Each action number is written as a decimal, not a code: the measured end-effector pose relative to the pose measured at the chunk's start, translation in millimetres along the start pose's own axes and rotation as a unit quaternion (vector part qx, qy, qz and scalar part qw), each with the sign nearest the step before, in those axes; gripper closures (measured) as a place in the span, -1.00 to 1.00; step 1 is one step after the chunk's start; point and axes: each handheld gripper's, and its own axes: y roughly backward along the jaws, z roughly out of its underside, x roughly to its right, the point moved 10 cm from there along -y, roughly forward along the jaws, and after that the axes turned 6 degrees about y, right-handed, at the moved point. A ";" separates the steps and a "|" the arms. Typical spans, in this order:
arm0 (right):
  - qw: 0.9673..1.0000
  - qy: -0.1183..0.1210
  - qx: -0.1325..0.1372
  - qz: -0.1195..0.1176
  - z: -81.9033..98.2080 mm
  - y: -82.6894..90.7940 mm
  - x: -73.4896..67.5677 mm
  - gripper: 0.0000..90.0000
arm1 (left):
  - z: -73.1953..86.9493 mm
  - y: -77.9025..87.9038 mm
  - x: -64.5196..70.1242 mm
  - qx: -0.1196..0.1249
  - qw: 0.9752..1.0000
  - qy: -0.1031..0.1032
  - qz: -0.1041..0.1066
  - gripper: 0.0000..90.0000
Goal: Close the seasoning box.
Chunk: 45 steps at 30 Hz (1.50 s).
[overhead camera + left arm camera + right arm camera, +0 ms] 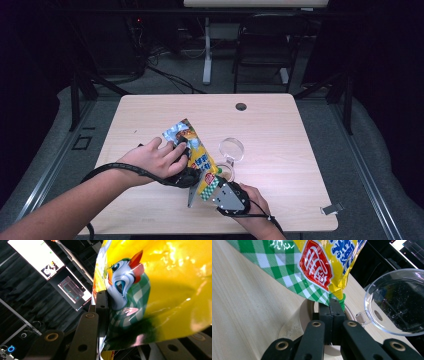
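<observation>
A yellow snack bag (192, 145) with a green check bottom and a cartoon bird is held tilted above the wooden table (300, 165). My left gripper (190, 162) is shut across the bag's middle. In the left gripper view the bag (162, 290) bulges between the jaws of that gripper (150, 320), and the left pad presses on it. My right gripper (214, 184) pinches the bag's lower corner. In the right gripper view the right gripper (334, 305) has its jaws together on the green corner of the bag (312, 265).
A clear plastic cup (231, 149) with a small handle lies just right of the bag, close to the right jaws (394, 302). A beige tape roll (297, 325) lies under the right gripper. A metal clip (331, 208) sits near the front right edge.
</observation>
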 end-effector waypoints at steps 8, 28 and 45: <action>1.000 -0.002 0.001 -0.001 -0.2 0.8 0.5 1.00 | -0.8 -0.1 -0.9 0.003 1.000 0.003 0.005 0.74; 1.000 -0.013 0.008 -0.005 -1.1 0.7 1.4 1.00 | 0.5 2.9 -6.4 -0.010 1.000 -0.022 0.005 0.75; 1.000 -0.009 0.004 -0.007 -0.9 1.1 0.7 1.00 | 0.1 4.4 -8.1 -0.011 1.000 -0.026 0.005 0.76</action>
